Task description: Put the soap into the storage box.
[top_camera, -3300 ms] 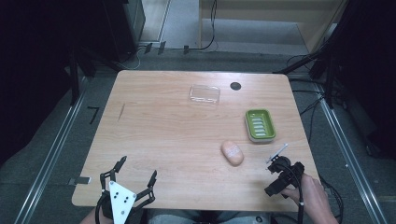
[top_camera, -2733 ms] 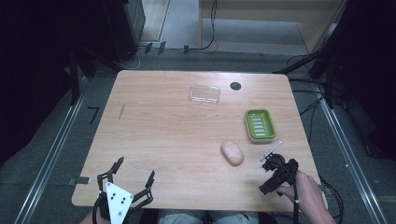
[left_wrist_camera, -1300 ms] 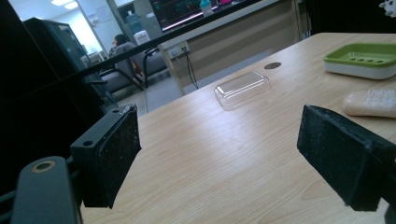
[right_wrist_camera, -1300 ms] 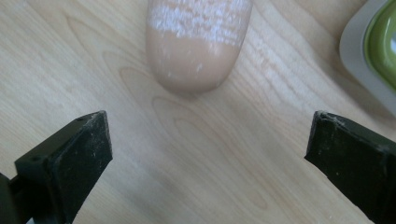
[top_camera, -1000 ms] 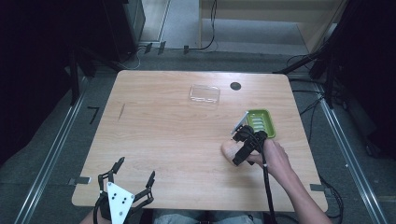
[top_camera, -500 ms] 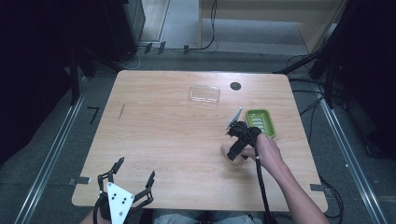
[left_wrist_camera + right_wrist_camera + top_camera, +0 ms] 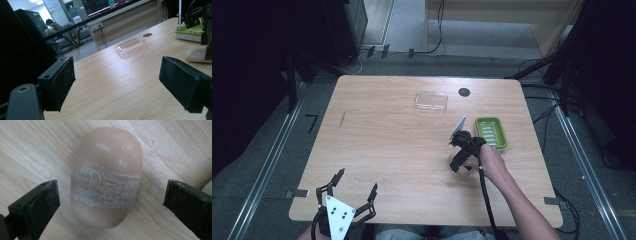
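A peach oval soap bar point(image 7: 107, 177) with a whitish scuffed band lies on the wooden table point(image 7: 387, 135). My right gripper point(image 7: 112, 195) points straight down at it, open, one jaw on each side and neither touching. From above, that right gripper point(image 7: 458, 161) covers the soap just left of the green ridged soap dish point(image 7: 491, 132). My left gripper point(image 7: 356, 181) rests at the table's near left edge, open and holding nothing. The left gripper view shows its own left gripper point(image 7: 117, 85), the soap point(image 7: 196, 55) and the dish point(image 7: 190, 32) at far right.
A clear plastic lid point(image 7: 431, 101) lies toward the far side of the table, also seen as the lid point(image 7: 131, 46). A small dark round hole point(image 7: 464, 92) sits beside it. Cables run over the floor beyond the table.
My right gripper has travelled from the near right edge of the table to the soap and now hangs over it with jaws either side. The left gripper has not moved.
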Demonstrator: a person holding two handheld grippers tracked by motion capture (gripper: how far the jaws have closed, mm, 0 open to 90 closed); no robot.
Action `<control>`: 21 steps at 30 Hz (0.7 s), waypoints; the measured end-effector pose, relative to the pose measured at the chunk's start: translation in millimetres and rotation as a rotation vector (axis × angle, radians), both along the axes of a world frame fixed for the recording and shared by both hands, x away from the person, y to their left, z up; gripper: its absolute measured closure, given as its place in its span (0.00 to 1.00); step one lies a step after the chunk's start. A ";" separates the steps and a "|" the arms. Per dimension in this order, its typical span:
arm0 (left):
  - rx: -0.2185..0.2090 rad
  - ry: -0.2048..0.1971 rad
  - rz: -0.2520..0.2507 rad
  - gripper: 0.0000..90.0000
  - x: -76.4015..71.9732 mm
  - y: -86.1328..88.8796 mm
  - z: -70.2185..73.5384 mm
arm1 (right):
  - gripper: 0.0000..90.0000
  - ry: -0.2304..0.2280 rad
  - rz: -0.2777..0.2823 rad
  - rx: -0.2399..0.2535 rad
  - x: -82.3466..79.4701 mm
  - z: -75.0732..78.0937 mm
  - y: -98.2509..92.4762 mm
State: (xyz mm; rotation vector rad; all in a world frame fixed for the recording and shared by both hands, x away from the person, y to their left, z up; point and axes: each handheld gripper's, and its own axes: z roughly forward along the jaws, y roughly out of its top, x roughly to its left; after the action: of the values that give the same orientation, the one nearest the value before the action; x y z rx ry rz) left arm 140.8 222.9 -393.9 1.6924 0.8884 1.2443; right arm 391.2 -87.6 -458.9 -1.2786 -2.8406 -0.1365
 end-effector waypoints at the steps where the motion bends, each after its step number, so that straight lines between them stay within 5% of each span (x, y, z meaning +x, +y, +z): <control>1: 0.003 0.001 -0.001 0.15 0.0 0.0 -0.1 | 0.01 0.005 -0.002 -0.006 0.2 -0.8 1.1; 8: 0.004 -0.002 -0.001 0.15 -0.5 0.1 0.1 | 0.01 0.008 0.004 -0.021 0.4 -9.3 3.6; 21: 0.003 -0.006 0.002 0.15 -1.3 0.5 0.2 | 0.16 -0.033 -0.009 -0.044 -0.7 -11.7 9.8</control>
State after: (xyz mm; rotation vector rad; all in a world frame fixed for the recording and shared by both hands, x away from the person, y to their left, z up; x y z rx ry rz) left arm 139.5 223.4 -393.7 1.6899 0.8856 1.2514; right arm 390.5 -77.8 -470.6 -1.3099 -2.8813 -0.0958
